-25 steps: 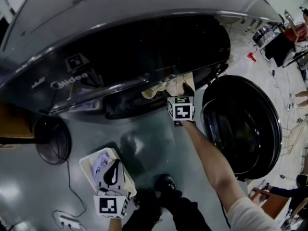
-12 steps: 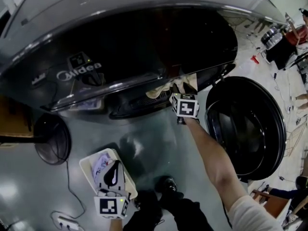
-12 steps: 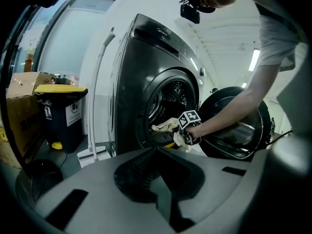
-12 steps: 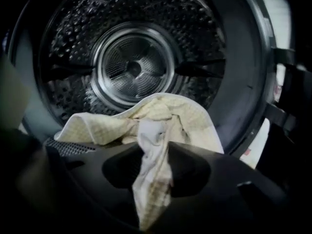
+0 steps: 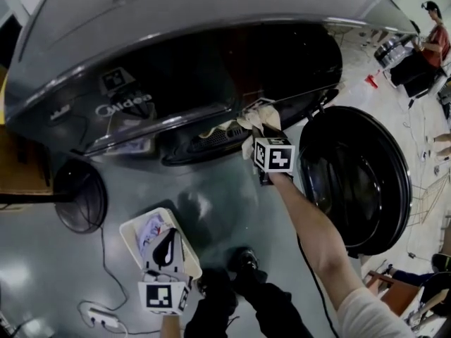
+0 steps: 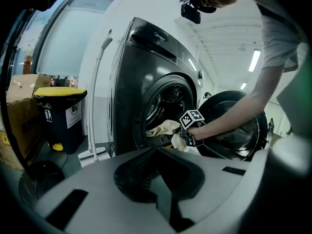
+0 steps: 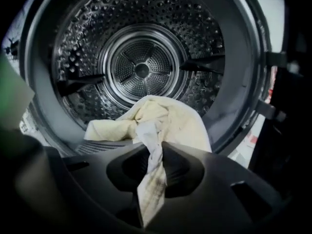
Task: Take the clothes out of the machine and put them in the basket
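crumpled cream cloth [image 7: 161,118] half out of the open dark front-loading machine [image 5: 176,62], draped over the drum's rim, one end twisted; white basket [image 5: 125,232] on the floor nearby, pale garment [image 5: 149,234] inside.

Head view looks steeply down on the washing machine [image 5: 176,48], left gripper view faces it from low further back, right gripper view's close at the drum [image 7: 141,67], all share the cream cloth [image 5: 259,117].

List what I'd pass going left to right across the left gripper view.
From the left: cardboard box → black bin with yellow lid → washing machine → cream cloth → right gripper → open door.
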Available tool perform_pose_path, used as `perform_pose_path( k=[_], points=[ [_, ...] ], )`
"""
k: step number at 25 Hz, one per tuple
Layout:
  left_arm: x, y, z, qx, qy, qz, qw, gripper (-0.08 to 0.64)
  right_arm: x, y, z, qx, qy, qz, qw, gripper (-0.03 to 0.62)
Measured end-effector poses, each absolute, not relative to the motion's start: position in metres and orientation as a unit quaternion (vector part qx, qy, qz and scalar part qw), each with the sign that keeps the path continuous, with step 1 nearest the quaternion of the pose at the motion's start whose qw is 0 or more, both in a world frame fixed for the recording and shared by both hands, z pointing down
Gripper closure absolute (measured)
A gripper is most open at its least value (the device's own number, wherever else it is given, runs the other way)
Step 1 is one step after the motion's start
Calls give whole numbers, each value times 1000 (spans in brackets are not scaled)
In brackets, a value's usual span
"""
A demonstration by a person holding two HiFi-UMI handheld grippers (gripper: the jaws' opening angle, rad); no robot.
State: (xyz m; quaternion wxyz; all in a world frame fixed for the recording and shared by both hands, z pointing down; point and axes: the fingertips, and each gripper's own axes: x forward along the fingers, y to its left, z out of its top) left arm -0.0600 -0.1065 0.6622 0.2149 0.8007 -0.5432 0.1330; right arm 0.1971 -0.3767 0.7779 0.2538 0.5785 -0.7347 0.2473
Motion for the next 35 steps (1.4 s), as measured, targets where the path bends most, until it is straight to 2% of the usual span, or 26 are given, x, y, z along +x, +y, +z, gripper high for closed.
perform_pose_path(
  k=[10,22,30,35],
  points=[
    [-33,-94,598,807,-530,127,230,541,193,-303,717,558,-749,267,237,517],
    [-16,-78,533,812,-522,120,233,541,196,-223,608,539,-783,233,205,517],
    [-22,-80,491,806,-536,112,226,541,203,-186,530,542,-793,226,163,518],
    [-34,-77,475,800,-553,97,211,541,192,-155,504,529,-803,223,161,517]
  ],
)
